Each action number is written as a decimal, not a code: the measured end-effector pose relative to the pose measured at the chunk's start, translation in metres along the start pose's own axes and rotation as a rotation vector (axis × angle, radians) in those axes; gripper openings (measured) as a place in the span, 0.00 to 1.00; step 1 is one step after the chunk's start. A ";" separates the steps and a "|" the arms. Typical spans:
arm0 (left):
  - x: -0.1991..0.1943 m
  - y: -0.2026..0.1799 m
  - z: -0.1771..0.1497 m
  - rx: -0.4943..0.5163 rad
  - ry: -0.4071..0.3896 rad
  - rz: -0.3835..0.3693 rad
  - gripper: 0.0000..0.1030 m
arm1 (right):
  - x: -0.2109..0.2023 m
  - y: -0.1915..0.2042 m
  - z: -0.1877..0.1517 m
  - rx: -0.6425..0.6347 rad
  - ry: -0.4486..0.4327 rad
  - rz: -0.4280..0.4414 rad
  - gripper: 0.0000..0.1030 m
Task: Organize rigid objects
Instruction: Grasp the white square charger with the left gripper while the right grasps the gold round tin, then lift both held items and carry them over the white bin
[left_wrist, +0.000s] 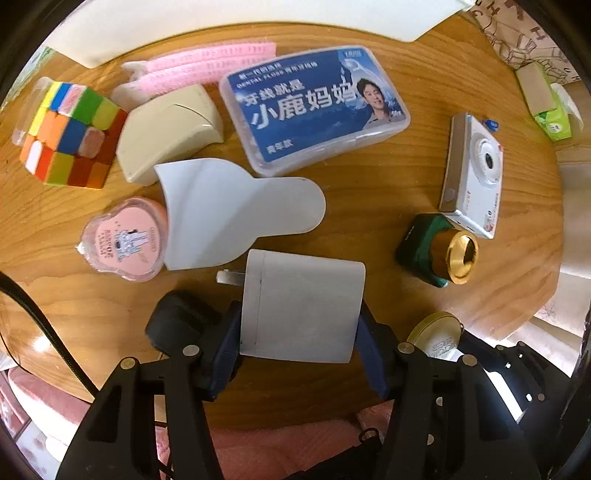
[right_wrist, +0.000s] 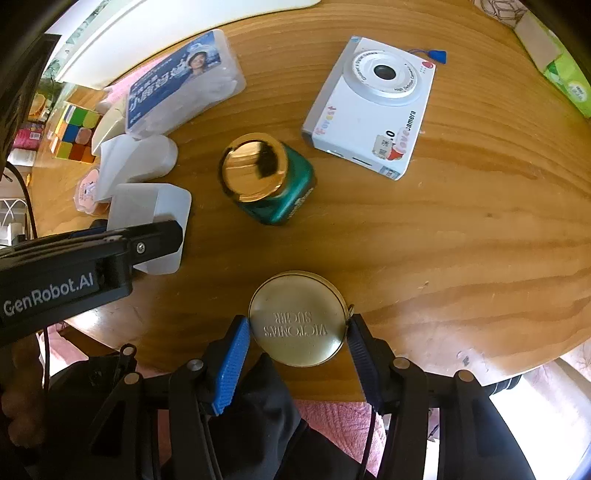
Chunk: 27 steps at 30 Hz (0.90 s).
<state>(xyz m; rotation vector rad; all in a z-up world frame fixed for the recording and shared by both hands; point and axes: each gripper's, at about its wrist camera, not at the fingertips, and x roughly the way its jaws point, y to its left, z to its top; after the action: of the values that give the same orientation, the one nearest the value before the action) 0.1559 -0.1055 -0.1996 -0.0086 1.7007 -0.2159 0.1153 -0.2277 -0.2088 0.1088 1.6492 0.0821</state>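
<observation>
My left gripper (left_wrist: 299, 317) points down at the round wooden table (left_wrist: 369, 206), and its pads press both sides of a white charger block (left_wrist: 301, 295) whose metal prongs stick out to the left. In the right wrist view the same charger block (right_wrist: 155, 203) shows beside the left gripper's black finger. My right gripper (right_wrist: 297, 323) is near the table's front edge, with its blue pads (right_wrist: 234, 354) against both sides of a round gold tin (right_wrist: 299, 317) that has embossed lettering. That gold tin (left_wrist: 436, 336) is partly hidden in the left wrist view.
A Rubik's cube (left_wrist: 70, 133), a beige mouse (left_wrist: 170, 133), pink rollers (left_wrist: 207, 62), a blue dental floss box (left_wrist: 314, 110), a white scraper (left_wrist: 229, 210) and a pink heart case (left_wrist: 125, 240) crowd the left. A green jar with a gold lid (right_wrist: 266, 177) and a white camera (right_wrist: 373, 107) lie further right.
</observation>
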 end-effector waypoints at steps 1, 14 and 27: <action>-0.004 0.002 -0.003 0.006 -0.014 -0.004 0.59 | -0.002 0.003 -0.002 0.002 -0.007 -0.001 0.53; -0.086 0.049 -0.066 0.084 -0.326 -0.073 0.59 | -0.042 0.044 -0.053 0.051 -0.205 0.001 0.53; -0.121 0.068 -0.116 0.097 -0.584 0.013 0.59 | -0.091 0.084 -0.123 -0.008 -0.564 -0.053 0.53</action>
<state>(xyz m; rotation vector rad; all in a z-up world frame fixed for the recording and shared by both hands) 0.0670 -0.0072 -0.0763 0.0109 1.1076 -0.2569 0.0020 -0.1541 -0.0993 0.0729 1.0870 0.0148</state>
